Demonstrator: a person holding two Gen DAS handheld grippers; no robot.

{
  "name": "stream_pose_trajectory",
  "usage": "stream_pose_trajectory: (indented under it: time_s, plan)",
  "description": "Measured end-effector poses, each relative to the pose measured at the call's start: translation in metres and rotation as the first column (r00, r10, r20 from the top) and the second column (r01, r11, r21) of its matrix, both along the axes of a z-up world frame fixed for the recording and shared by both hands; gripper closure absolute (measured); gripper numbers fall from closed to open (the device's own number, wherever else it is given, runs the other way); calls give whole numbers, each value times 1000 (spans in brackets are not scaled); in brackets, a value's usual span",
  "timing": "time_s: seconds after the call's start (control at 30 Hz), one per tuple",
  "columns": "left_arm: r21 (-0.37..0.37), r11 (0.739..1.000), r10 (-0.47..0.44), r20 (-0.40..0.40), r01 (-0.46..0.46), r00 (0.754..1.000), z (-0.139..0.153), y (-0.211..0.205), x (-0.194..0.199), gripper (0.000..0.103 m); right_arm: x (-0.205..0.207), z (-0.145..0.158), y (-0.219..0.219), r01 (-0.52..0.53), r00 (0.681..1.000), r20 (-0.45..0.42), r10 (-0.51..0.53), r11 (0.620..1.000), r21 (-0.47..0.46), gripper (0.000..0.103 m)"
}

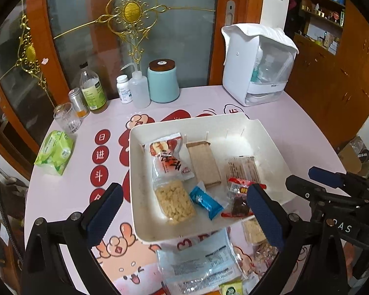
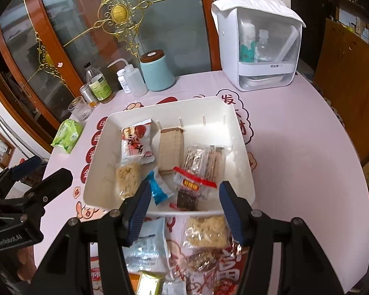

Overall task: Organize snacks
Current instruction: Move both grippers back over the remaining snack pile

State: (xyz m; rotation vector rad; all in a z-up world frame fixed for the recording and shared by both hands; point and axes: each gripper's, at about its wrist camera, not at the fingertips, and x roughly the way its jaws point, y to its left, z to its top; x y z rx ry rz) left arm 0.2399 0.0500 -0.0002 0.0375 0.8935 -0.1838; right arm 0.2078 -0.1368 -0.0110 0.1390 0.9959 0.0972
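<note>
Landmark: a white tray (image 1: 270, 145) is set on the pink printed table (image 1: 295, 123), and all places below are given relative to it.
Left gripper (image 1: 184, 211): its jaws are spread wide over the tray's near edge; nothing is held between the blue pads.
Right gripper (image 2: 184, 209): its jaws are seen partly open above the tray's near rim; nothing is gripped, and the pads are clear of the packets below.
Inside the tray: a red-and-white packet (image 1: 169, 157) is laid at the far left, a clear pack of puffed pieces (image 1: 176, 201) in front of it, a tan wafer bar (image 1: 204, 164) in the middle, a blue candy (image 1: 204, 201) near the front, a red-trimmed wrapper with a dark piece (image 1: 238, 196) at the front right, and a brown bar in clear wrap (image 2: 205, 162) behind that.
Outside the tray, near side: a pale blue bag (image 1: 199, 263) and a clear-wrapped puffed rice cake (image 2: 206, 231) are left on the table.
Beyond the tray: a teal canister (image 1: 162, 81), bottles and a white cabinet (image 1: 241, 68) are seen.
Left of the tray: a green tissue pack (image 1: 55, 152) is seen.
</note>
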Motion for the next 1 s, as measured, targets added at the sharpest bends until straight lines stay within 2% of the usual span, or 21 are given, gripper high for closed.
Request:
stream_pose_trajectory:
  time_s: [0.2,0.37,0.6,0.8,1.0]
  plan:
    - [-24,1000,8,20,-8,1000,14,12,-36,3,-33,12,4,-18,1000,18,18,1000,14,45]
    - [-15,1000,20,42,-20,999,22,29,-69,3,-59,19,7,-41,999,26,40,999,16,45]
    - [-18,998,56,34,-56,998,21,58,-107,3,-87,10,14,-70,998,-2,70,997,12,45]
    - [-39,996,84,-32,-85,996,-3,79,-131,3,-103,-18,26,-99,993,-64,99,995,1,45]
    - [-20,993,113,-161,-118,980,-60,89,-152,3,-112,-60,42,-127,981,-148,126,992,2,45]
